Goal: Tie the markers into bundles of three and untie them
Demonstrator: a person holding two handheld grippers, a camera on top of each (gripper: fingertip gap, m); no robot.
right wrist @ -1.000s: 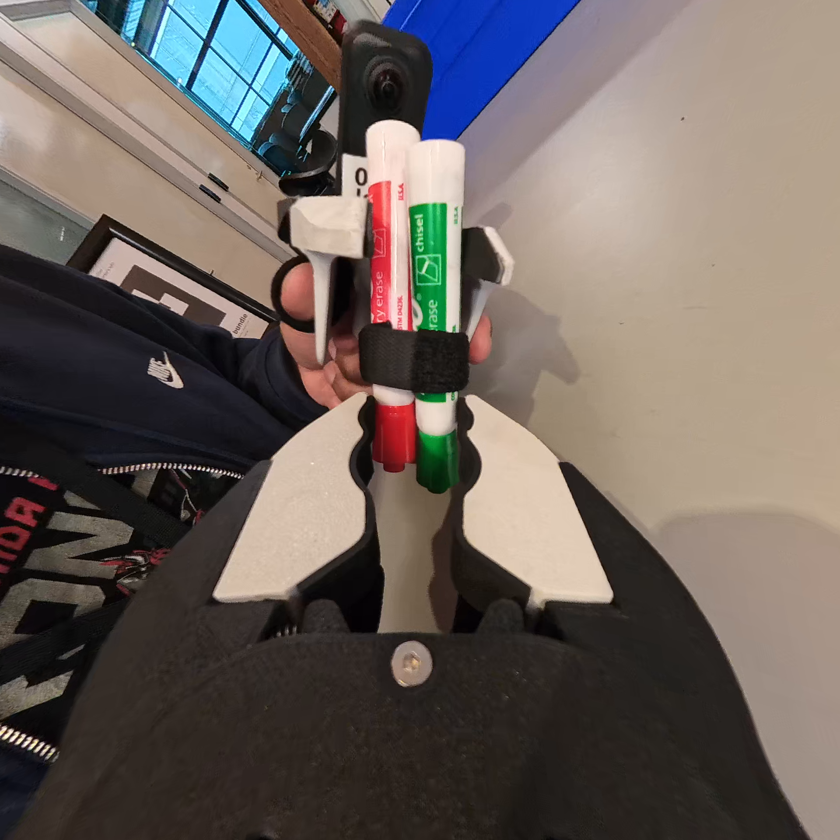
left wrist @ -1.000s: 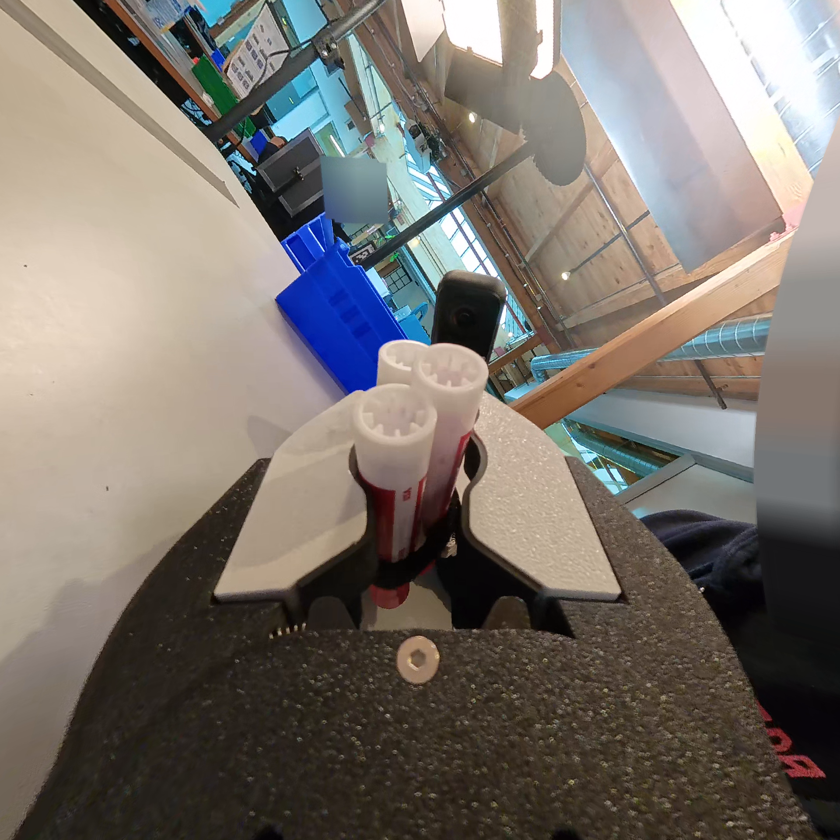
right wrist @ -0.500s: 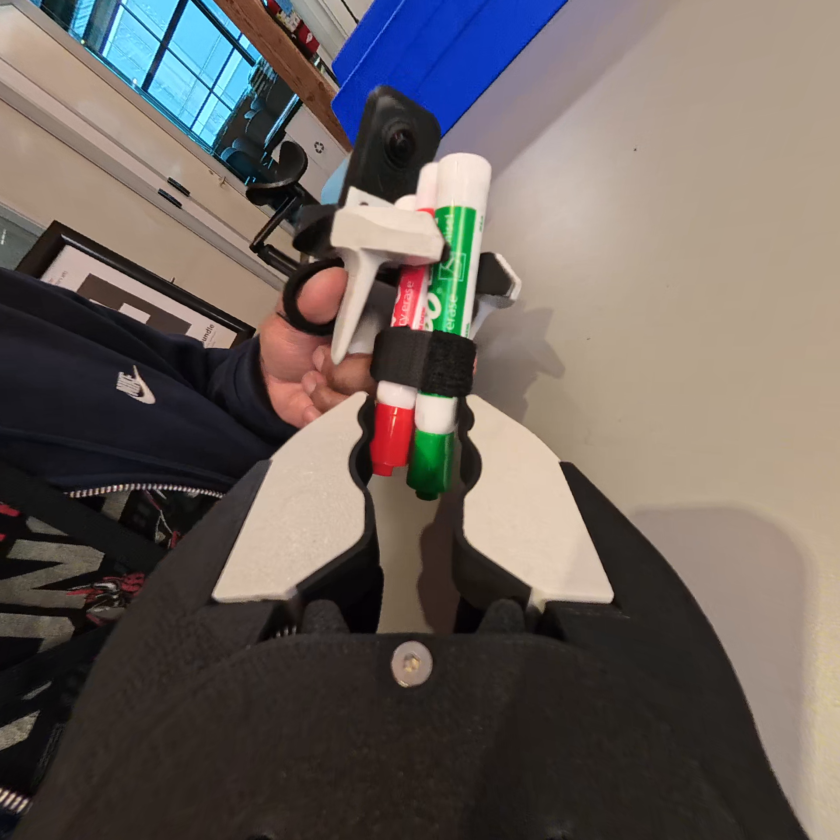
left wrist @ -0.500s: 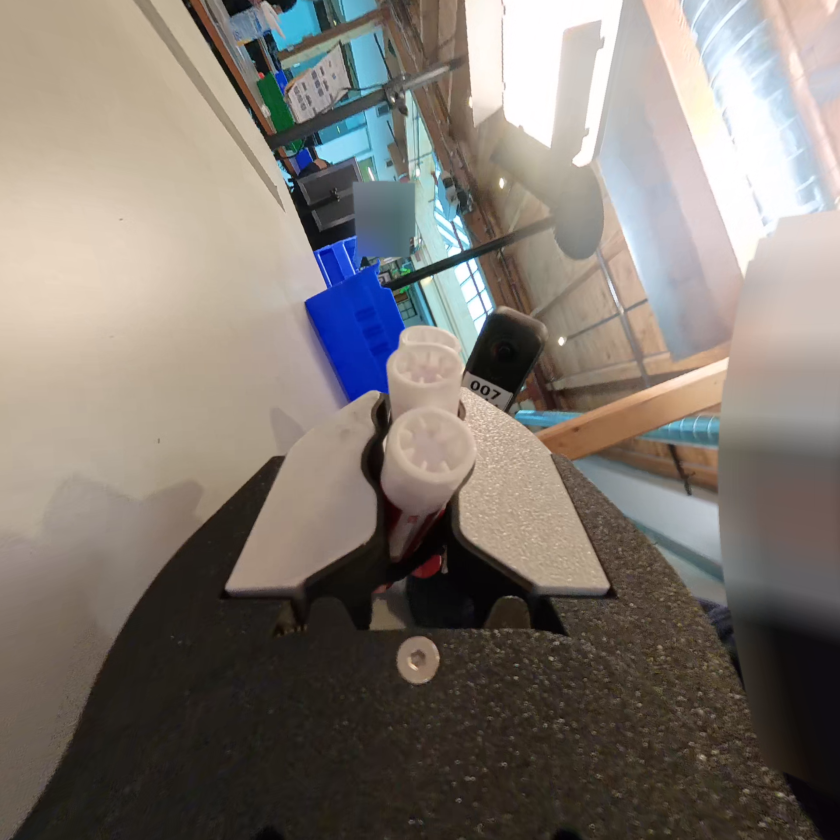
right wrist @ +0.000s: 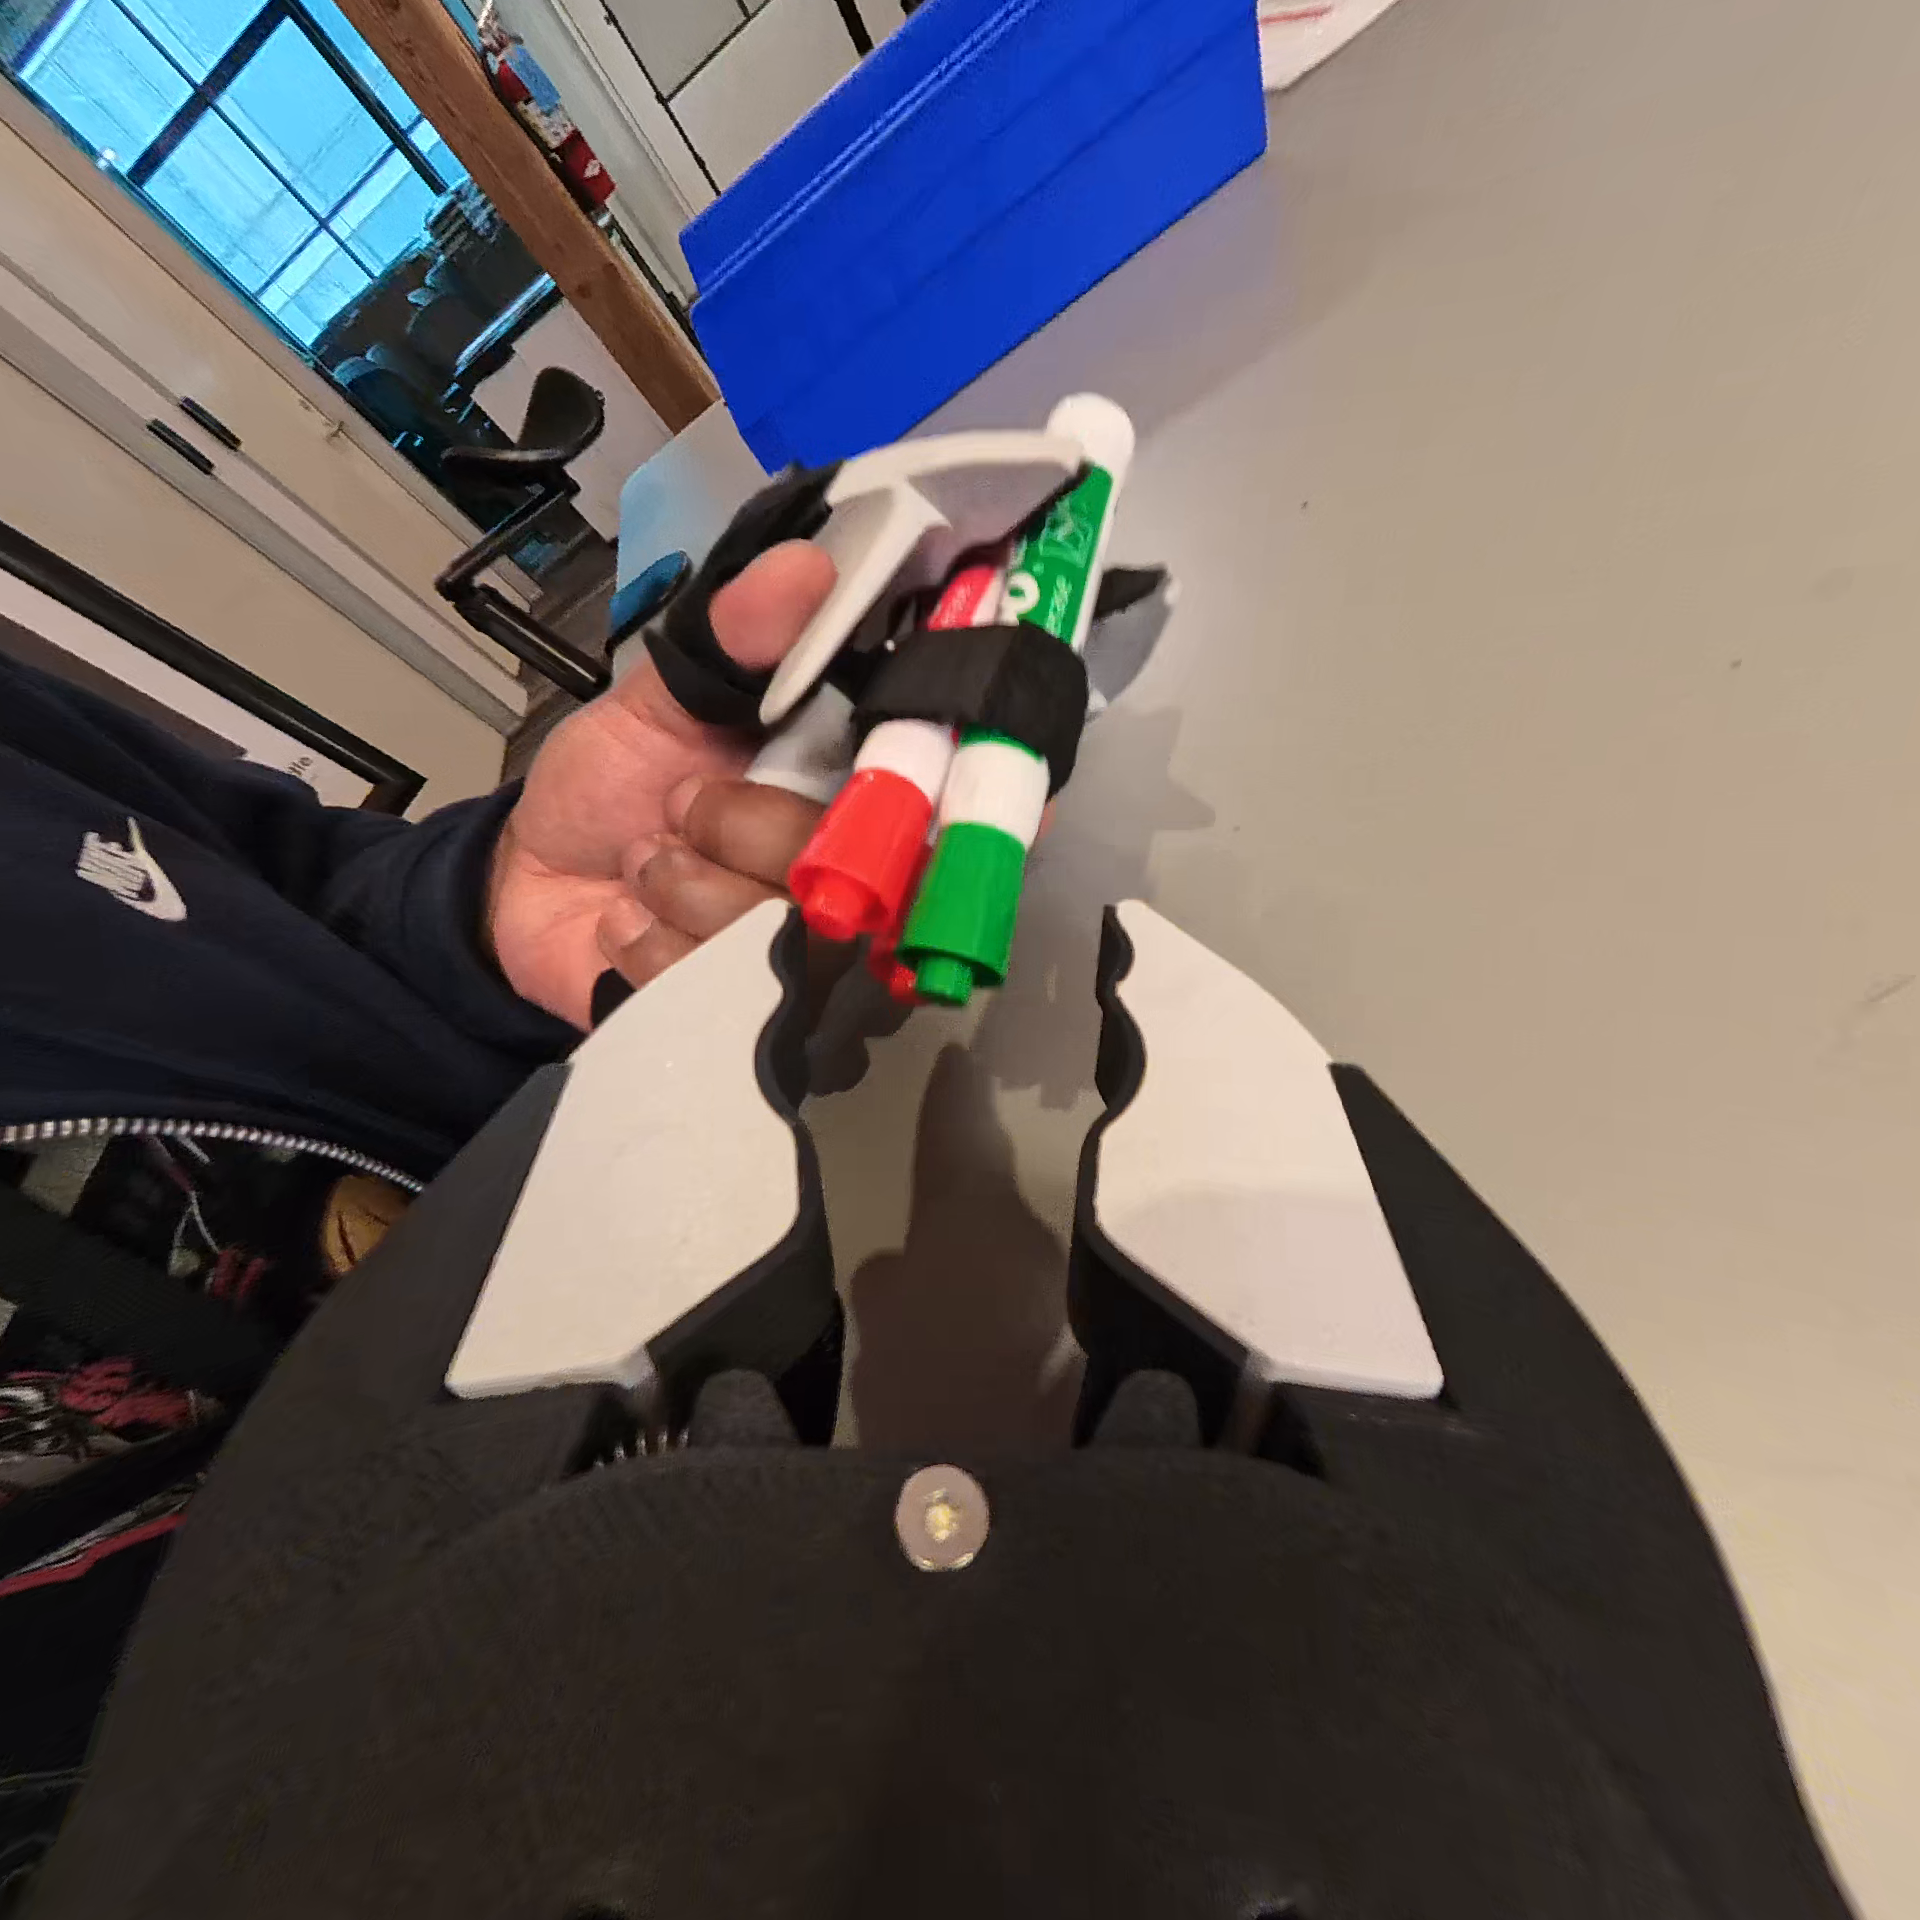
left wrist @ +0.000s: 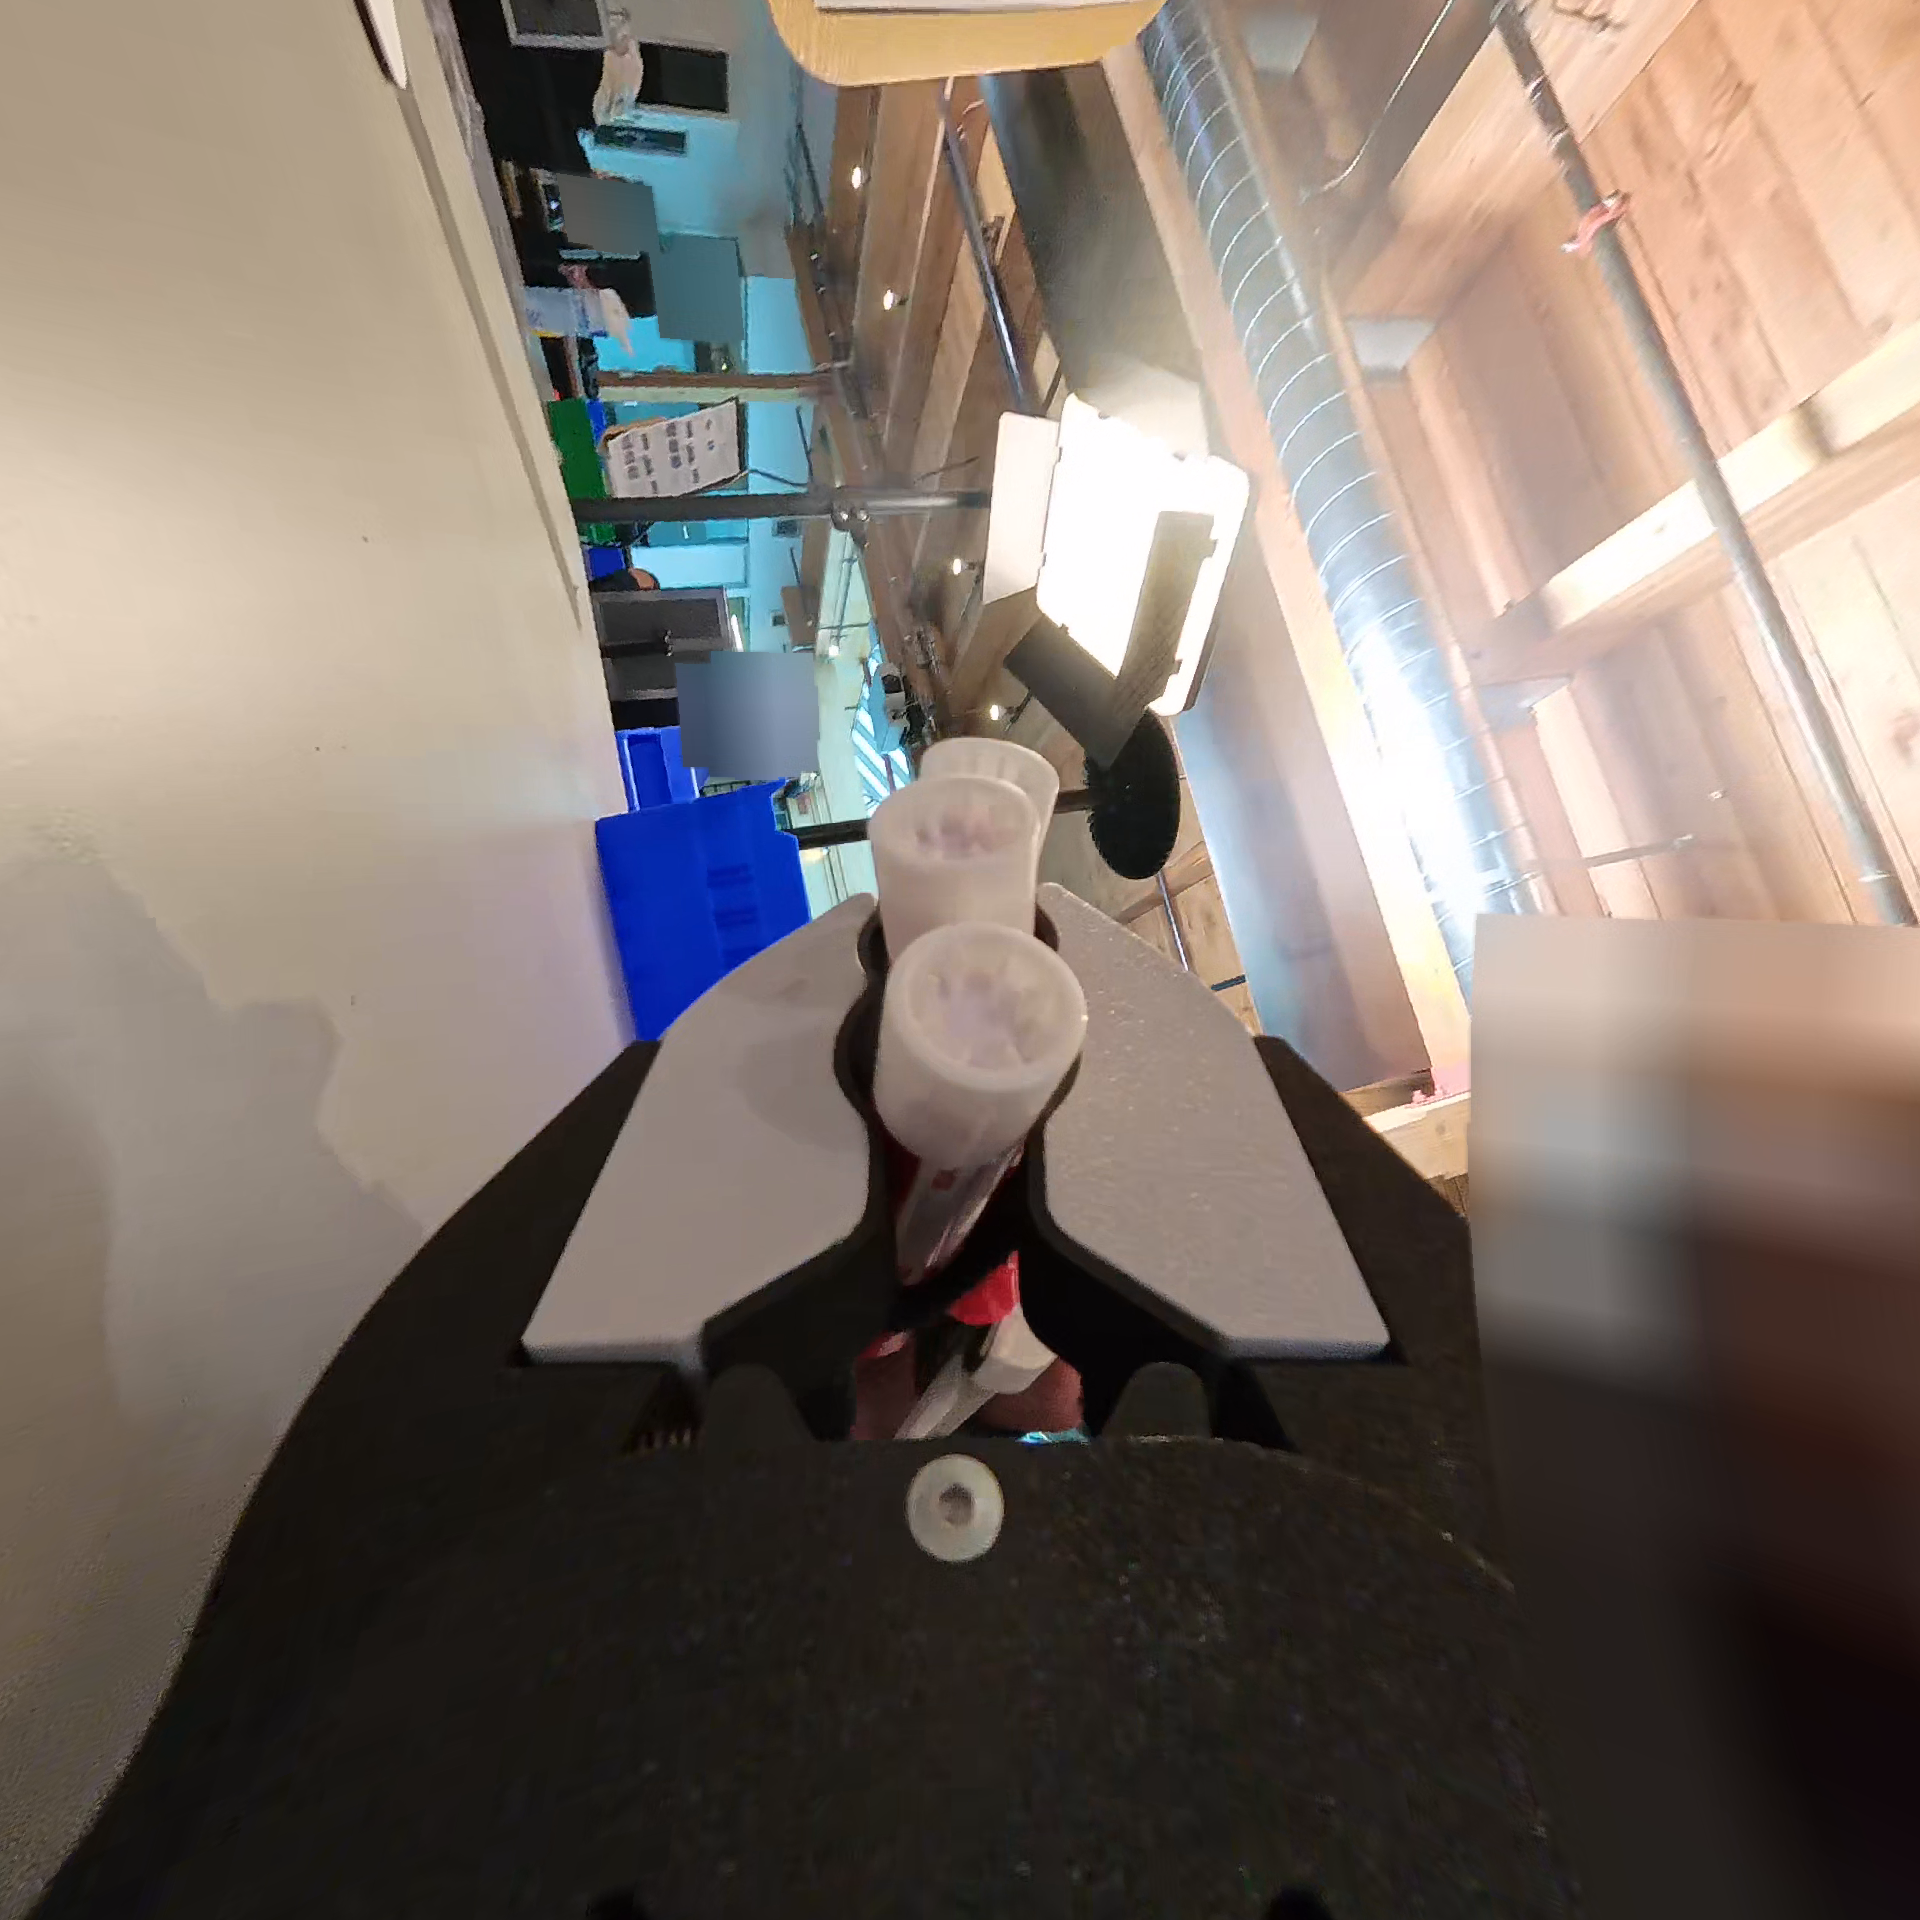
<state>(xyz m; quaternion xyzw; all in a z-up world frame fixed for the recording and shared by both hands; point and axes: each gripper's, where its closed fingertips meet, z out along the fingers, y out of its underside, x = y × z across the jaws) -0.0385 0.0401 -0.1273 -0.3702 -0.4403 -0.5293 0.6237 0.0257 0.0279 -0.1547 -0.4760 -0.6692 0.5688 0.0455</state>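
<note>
The left gripper (left wrist: 961, 997) clamps a bundle of three white-barrelled markers (left wrist: 971, 1039) between its two grey finger plates, which press against the barrels from both sides. In the left wrist view the markers' white, ribbed rear ends point out past the fingertips and stack one behind the other, while the red printed barrel runs back down the notch between the fingers toward the black gripper body.

In the right wrist view the same bundle (right wrist: 966, 769) shows from its capped end, held up in the air above the pale grey tabletop (right wrist: 1558, 623). A red cap (right wrist: 857, 868) and a green cap (right wrist: 966, 914) sit side by side, with a second red cap partly hidden behind them. A black fabric strap (right wrist: 982, 691) wraps around the barrels just above the caps. The person's left hand (right wrist: 613, 831) is around the left gripper's handle, a thumb through a black loop.

The right gripper (right wrist: 951, 982) has its grey fingers spread apart and holds nothing. The green cap's tip lies just between and slightly beyond its fingertips, without touching either of them.

A blue plastic bin (right wrist: 977, 208) stands on the tabletop beyond the bundle.
</note>
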